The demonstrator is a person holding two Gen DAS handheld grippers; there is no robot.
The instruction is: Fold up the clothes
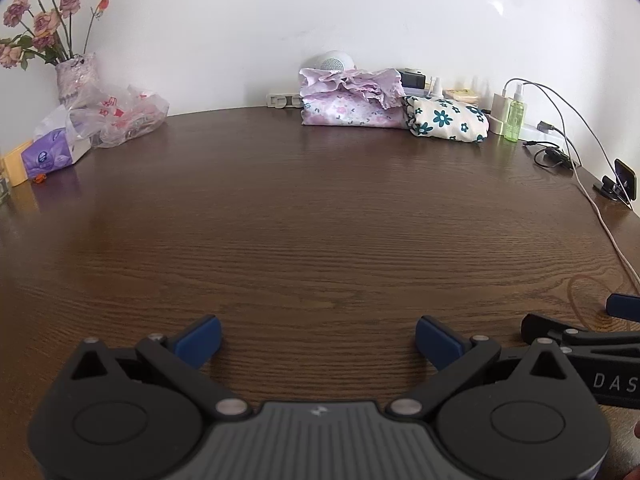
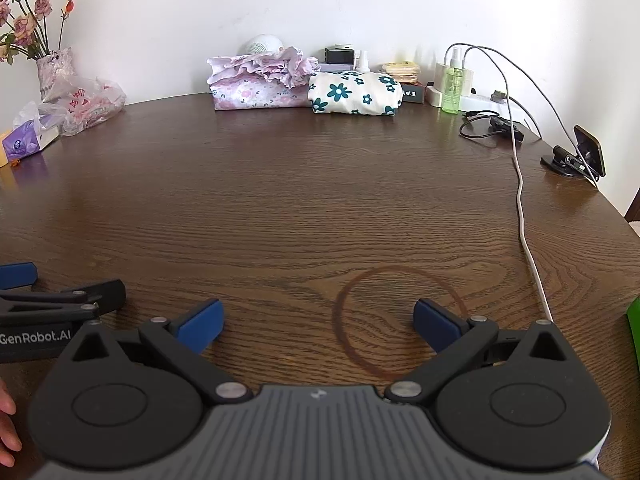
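**Both grippers spread wide, folded clothes parked at the back wall**

Right up close, the left gripper (image 1: 318, 340) sits low over the dark wood desk (image 1: 320, 220), jaws wide apart, blue pads clear of everything, nothing between them. Beside it, the right gripper (image 2: 318, 322) is in the same pose: jaws wide, nothing held, hovering over a pale ring stain (image 2: 400, 320) in the grain. Each shows up at the edge of the other's view, so they are side by side at the near edge. A bit of the person's hand (image 2: 8, 424) peeks in at the lower left of the right wrist view.

Moving out, the middle of the desk is bare wood. Along the right side a white cable (image 2: 524, 216) runs back toward a phone on a stand (image 2: 586, 152).

Now the far edge, against the white wall: the clothes. A folded pink floral garment (image 2: 256, 94) with a ruffled lilac piece (image 2: 280, 66) lying on top, and just beside it on the right, touching, a folded cream garment with teal flowers (image 2: 356, 94). Further right stands a green spray bottle (image 2: 452, 88). Far left: a plastic bag (image 1: 124, 116), a purple tissue pack (image 1: 52, 154) and a vase of dried roses (image 1: 76, 76).
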